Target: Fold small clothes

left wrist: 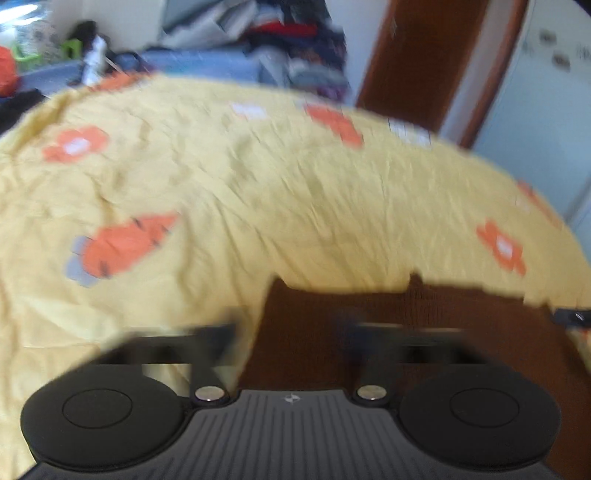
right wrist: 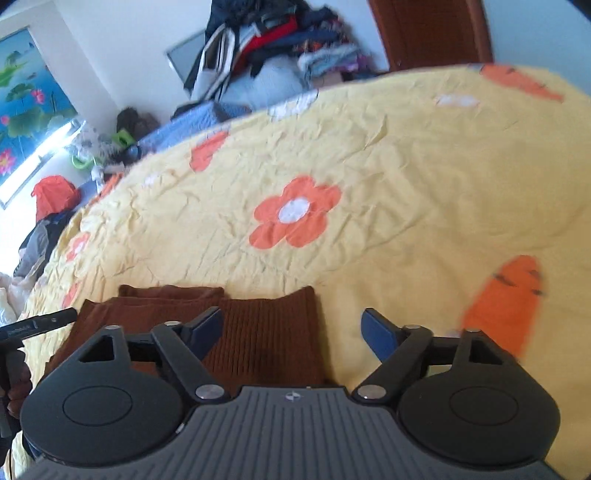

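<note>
A brown ribbed knit garment (right wrist: 258,332) is shown lying flat on a yellow bedspread (right wrist: 406,177) printed with orange flowers and carrots; in the right wrist view it is seen folded, with layered edges at its left end, and it occupies the near part of the bed just ahead of the camera. The right gripper (right wrist: 293,328) is held over the garment's right edge with its blue-padded fingers (right wrist: 378,332) spread apart, nothing being pinched between them; the left-hand pad lies above the cloth and the right-hand pad above bare bedspread. In the left wrist view the same garment (left wrist: 424,332) is seen at the lower right, and the left gripper (left wrist: 291,336) is rendered in heavy motion blur, so that its jaw setting cannot be read from the picture itself; it is taken as closed, and whether cloth is caught cannot be told. Part of the left tool and the hand (right wrist: 14,391) holding it are visible at the left border of the right wrist view. A pile of clothes (right wrist: 280,33) is seen against the far wall, beside a brown door (right wrist: 432,33).
</note>
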